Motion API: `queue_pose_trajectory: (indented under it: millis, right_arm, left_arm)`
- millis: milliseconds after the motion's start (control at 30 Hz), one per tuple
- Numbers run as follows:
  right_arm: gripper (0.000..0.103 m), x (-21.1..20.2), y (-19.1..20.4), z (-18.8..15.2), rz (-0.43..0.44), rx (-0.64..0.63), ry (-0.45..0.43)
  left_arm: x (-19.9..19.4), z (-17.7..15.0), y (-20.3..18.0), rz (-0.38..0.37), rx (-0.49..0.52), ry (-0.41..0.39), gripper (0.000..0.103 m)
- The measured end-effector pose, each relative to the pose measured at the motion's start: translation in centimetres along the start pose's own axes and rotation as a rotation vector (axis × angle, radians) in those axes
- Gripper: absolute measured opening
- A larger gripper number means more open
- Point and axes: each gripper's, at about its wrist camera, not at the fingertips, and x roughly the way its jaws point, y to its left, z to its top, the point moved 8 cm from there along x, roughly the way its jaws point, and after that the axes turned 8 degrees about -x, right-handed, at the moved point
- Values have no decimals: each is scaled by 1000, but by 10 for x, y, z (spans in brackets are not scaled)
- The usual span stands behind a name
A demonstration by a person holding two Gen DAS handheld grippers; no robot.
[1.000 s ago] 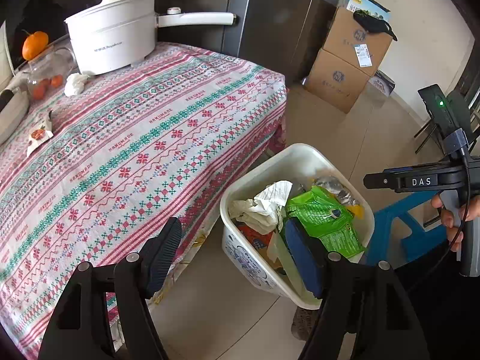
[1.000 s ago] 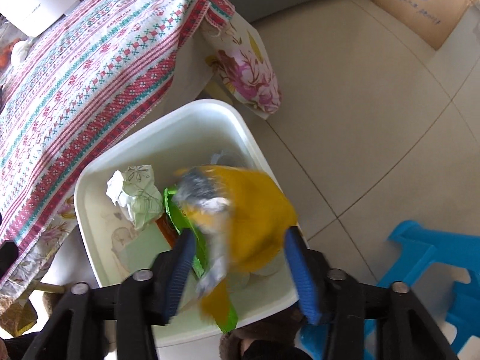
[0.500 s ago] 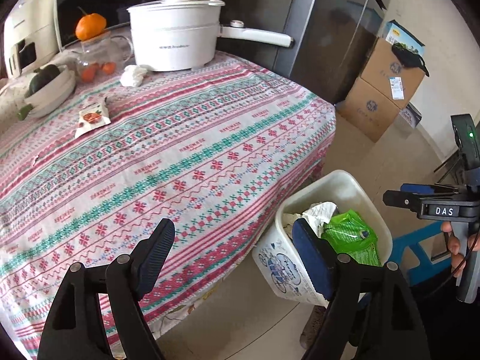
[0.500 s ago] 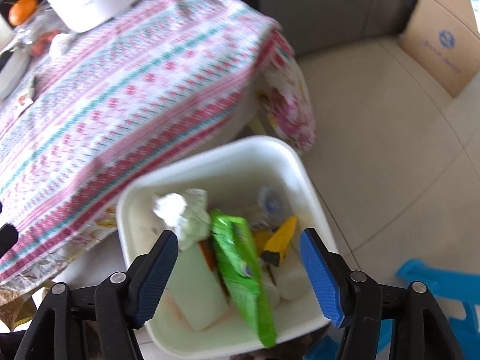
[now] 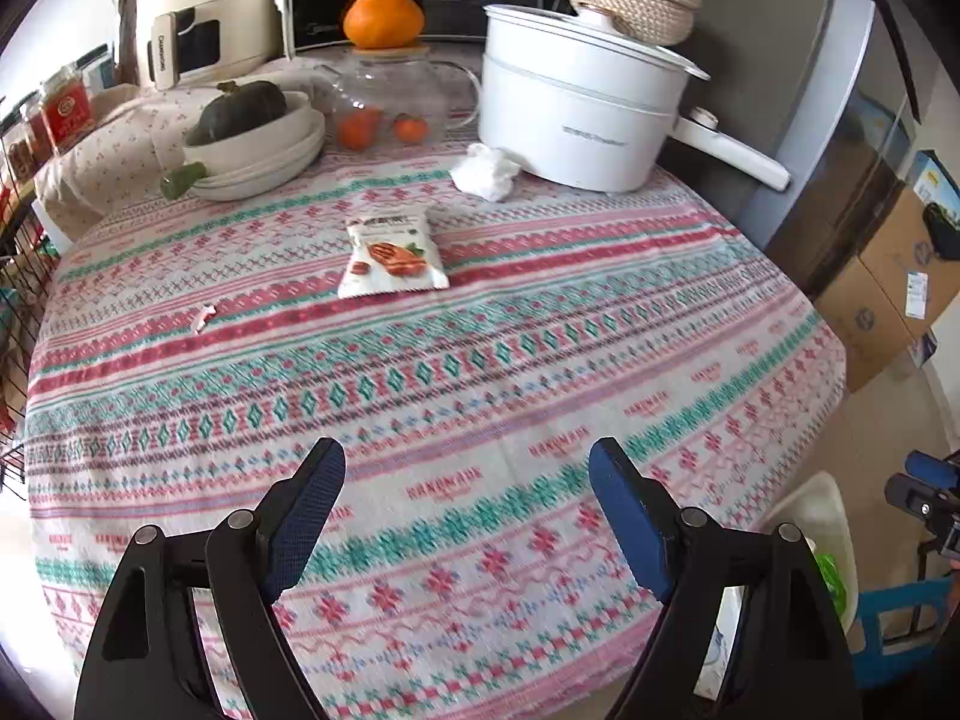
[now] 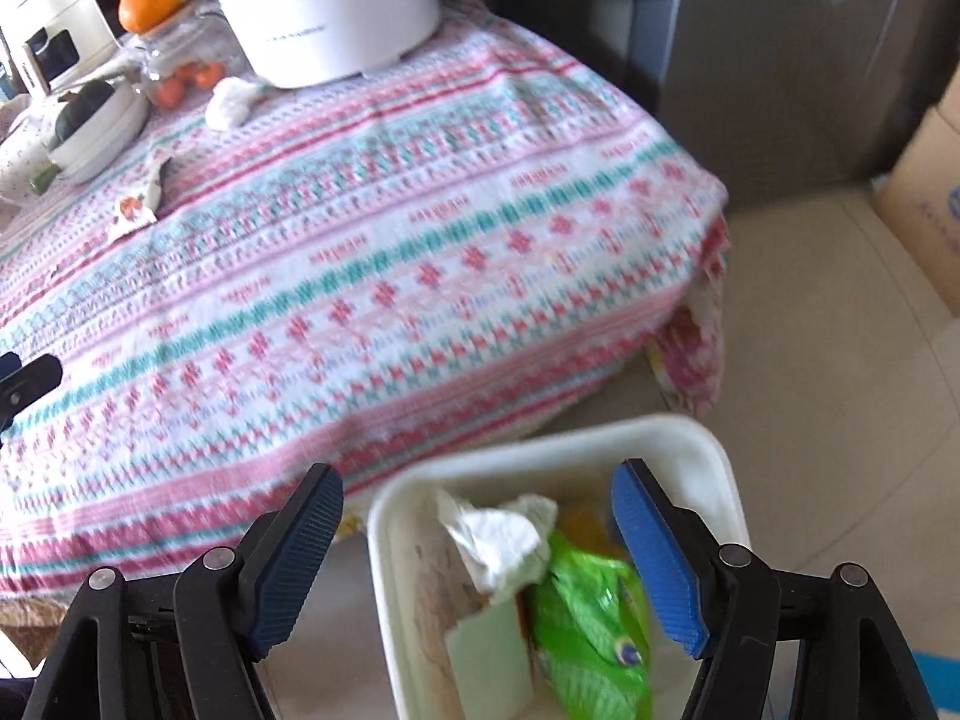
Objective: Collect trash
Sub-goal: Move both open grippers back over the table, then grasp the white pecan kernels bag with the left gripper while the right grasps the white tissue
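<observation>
My left gripper (image 5: 468,516) is open and empty above the near part of the patterned tablecloth (image 5: 480,372). Ahead of it lie a white snack packet (image 5: 393,258), a crumpled white tissue (image 5: 486,171) by the pot, and a tiny paper scrap (image 5: 204,318). My right gripper (image 6: 480,558) is open and empty above the white trash bin (image 6: 690,438) on the floor beside the table. The bin holds a green packet (image 6: 588,630), crumpled paper (image 6: 504,540) and other wrappers. The packet (image 6: 135,204) and tissue (image 6: 231,99) also show in the right wrist view.
A white pot (image 5: 576,114) with a long handle, a glass teapot (image 5: 384,96) with oranges, stacked bowls (image 5: 258,150) and an air fryer (image 5: 198,6) stand at the table's back. Cardboard boxes (image 5: 888,276) and a blue stool (image 5: 894,618) are on the floor at right.
My left gripper has swung from the bin up over the table. My right gripper let the yellow wrapper fall into the bin and has lifted back, open.
</observation>
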Motion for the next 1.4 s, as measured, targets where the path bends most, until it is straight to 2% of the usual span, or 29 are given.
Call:
queue_pose_trajectory:
  millis: [167, 267, 400, 633, 700, 800, 933, 1233, 1400]
  right_arm:
    - [80, 20, 18, 28, -12, -48, -1]
    - [80, 38, 28, 44, -20, -91, -3]
    - [80, 60, 39, 64, -30, -136, -11]
    - [80, 90, 49, 91, -22, -163, -39]
    - [80, 98, 51, 101, -15, -154, -48]
    - [80, 107, 54, 115, -8, -130, -72]
    - [80, 116, 63, 134, 3, -82, -102]
    - [80, 149, 126, 187, 20, -13, -162]
    - [80, 172, 164, 219, -13, -15, -186]
  left_arm:
    - [35, 39, 22, 36, -19, -8, 86]
    - [60, 59, 29, 28, -44, -2, 86]
    - [94, 84, 26, 40, -14, -8, 86]
    - [142, 103, 25, 64, 12, 16, 85]
    - [151, 104, 30, 81, 0, 33, 75]
    - [149, 107, 33, 49, -5, 8, 71]
    - [140, 104, 36, 17, 50, -4, 64]
    - [95, 108, 80, 47, 66, -52, 61]
    - [76, 113, 114, 82, 46, -68, 61]
